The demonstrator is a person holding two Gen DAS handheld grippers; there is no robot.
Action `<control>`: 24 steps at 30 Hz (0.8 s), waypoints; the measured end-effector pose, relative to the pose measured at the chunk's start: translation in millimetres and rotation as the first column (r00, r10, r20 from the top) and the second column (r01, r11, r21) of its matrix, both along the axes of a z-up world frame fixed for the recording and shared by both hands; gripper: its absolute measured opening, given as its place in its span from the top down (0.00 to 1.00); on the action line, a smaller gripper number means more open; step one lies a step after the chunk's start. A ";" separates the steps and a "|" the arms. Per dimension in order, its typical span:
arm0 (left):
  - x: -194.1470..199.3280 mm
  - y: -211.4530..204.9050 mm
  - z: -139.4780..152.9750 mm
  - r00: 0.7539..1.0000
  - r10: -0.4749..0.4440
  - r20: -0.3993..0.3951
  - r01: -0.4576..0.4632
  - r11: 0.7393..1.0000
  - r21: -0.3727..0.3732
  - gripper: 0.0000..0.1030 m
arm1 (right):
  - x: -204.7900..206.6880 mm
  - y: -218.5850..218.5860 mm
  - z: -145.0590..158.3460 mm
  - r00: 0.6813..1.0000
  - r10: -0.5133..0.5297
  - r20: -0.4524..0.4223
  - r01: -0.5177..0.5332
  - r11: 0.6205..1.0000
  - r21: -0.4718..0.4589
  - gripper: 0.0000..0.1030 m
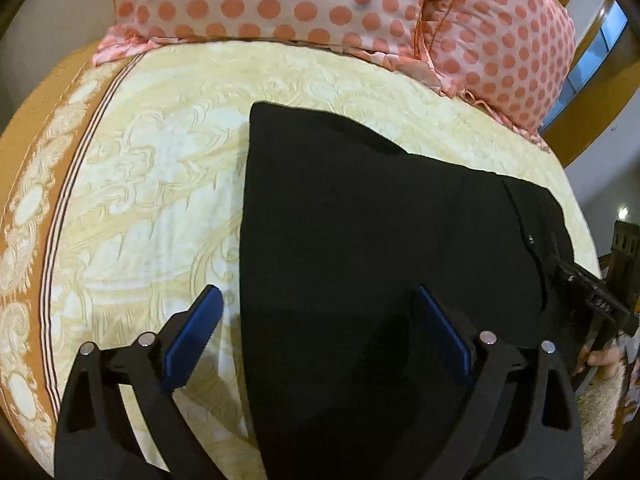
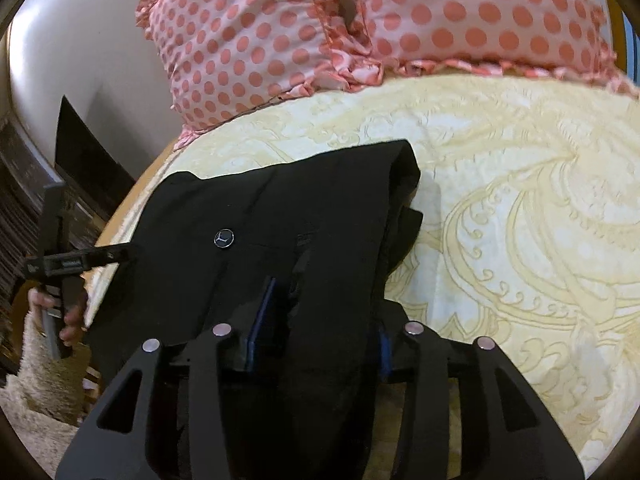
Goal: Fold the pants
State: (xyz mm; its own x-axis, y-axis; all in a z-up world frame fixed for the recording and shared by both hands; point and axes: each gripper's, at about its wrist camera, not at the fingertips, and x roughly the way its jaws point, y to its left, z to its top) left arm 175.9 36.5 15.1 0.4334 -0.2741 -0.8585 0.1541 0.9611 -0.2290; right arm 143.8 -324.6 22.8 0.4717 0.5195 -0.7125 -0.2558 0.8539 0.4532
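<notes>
- The black pants (image 1: 360, 240) lie folded on a bed (image 1: 160, 184) whose cream sheet bears pale yellow scrollwork. In the left wrist view they fill the centre and lower right of the frame; in the right wrist view they sit in the centre and lower left.
- In the right wrist view a small round button (image 2: 224, 238) shows on the pants just left of centre, and the stacked folded layers show along the cloth's right edge.
- Left claw (image 1: 316, 328): jaws spread wide at the bottom of the left wrist frame. The left blue pad (image 1: 196, 332) is over bare sheet and the right pad is over the black cloth, with the left edge of the pants between them. Neither pad presses on anything.
- Right claw (image 2: 320, 320): jaws about half spread at the bottom centre of the right wrist frame, with a raised fold of the pants between the blue pads. Whether the pads pinch the cloth cannot be told.
- Each view catches the other claw at the frame edge, with a hand (image 2: 68, 316) gripping its handle.
- Two pink pillows (image 1: 280, 4) with coral dots lie along the top of both frames.
</notes>
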 end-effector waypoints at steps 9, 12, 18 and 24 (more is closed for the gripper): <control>7.8 -9.6 8.2 0.999 -0.018 0.042 0.017 1.000 0.014 0.78 | -6.2 3.6 3.5 0.998 0.040 0.058 -0.042 0.999 0.031 0.74; 3.1 -1.5 14.4 0.998 -0.014 0.069 0.016 0.999 -0.039 0.90 | -7.4 4.4 5.0 0.997 0.039 0.071 -0.041 0.999 0.031 0.76; -0.3 -9.0 22.8 0.994 -0.006 0.111 0.007 1.000 0.000 0.92 | -9.5 4.9 14.7 0.994 0.027 0.107 -0.031 0.999 0.032 0.79; 13.6 -14.2 52.6 0.979 -0.008 0.204 0.007 1.000 0.006 0.92 | 9.9 9.2 32.9 0.988 0.026 0.152 -0.029 0.999 0.020 0.80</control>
